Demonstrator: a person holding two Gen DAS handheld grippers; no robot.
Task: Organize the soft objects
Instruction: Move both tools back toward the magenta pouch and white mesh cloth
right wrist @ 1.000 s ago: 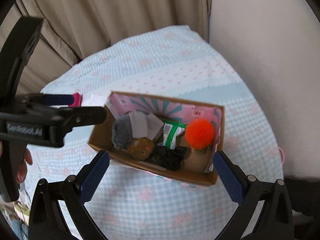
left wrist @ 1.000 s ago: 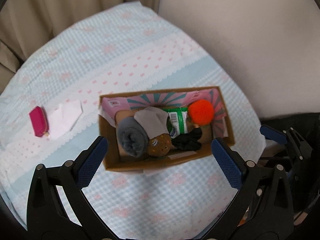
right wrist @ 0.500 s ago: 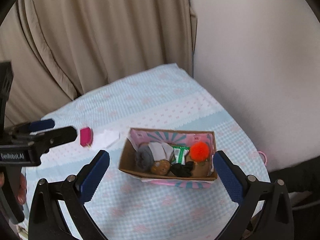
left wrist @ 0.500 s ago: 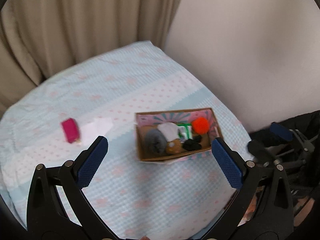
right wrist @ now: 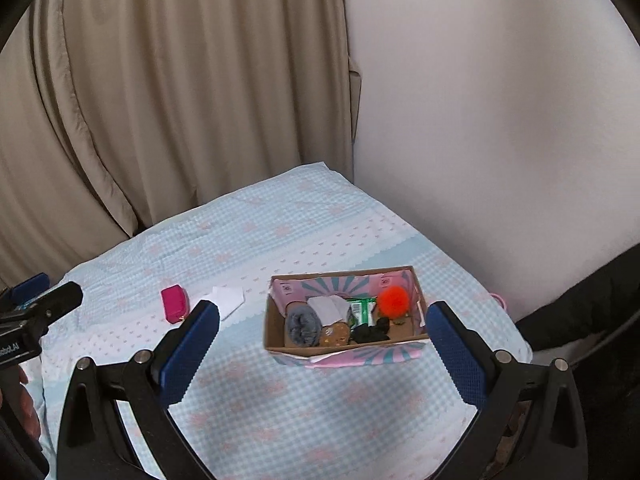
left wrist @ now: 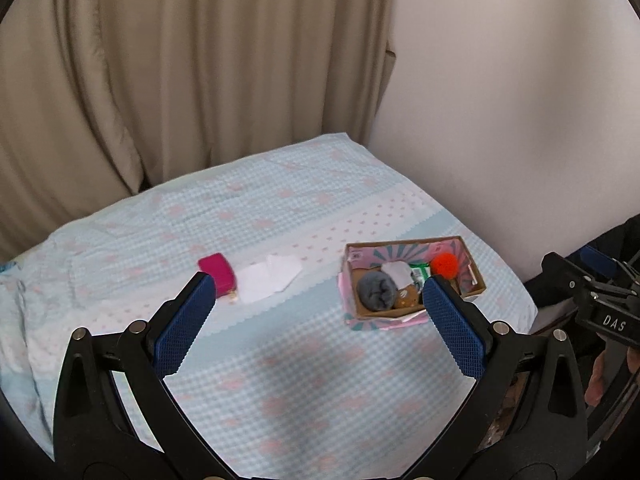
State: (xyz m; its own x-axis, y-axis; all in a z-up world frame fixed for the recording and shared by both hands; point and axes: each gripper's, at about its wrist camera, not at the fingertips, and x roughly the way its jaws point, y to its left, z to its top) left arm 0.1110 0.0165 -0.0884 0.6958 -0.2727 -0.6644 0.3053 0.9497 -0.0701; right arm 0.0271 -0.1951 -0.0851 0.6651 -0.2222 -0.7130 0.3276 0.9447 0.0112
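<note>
A cardboard box [left wrist: 476,282] [right wrist: 276,338] with a pink and teal lining stands on the table's right side. It holds a grey rolled cloth [left wrist: 377,290] [right wrist: 303,323], a white cloth [right wrist: 330,306], a brown plush [right wrist: 335,334], a green packet [right wrist: 362,310], a black item [right wrist: 370,333] and an orange pom-pom [left wrist: 445,264] [right wrist: 393,300]. My left gripper [left wrist: 318,322] is open and empty, high above the table. My right gripper [right wrist: 322,350] is open and empty, also high and back from the box.
A pink pouch [left wrist: 218,275] [right wrist: 174,304] and a white tissue [left wrist: 270,278] [right wrist: 229,299] lie on the blue checked tablecloth [left wrist: 280,380] left of the box. Beige curtains [left wrist: 180,80] hang behind. A pale wall [right wrist: 500,120] is on the right.
Both grippers have pulled up and back from the box, which now looks much smaller. The box and its contents have not moved.
</note>
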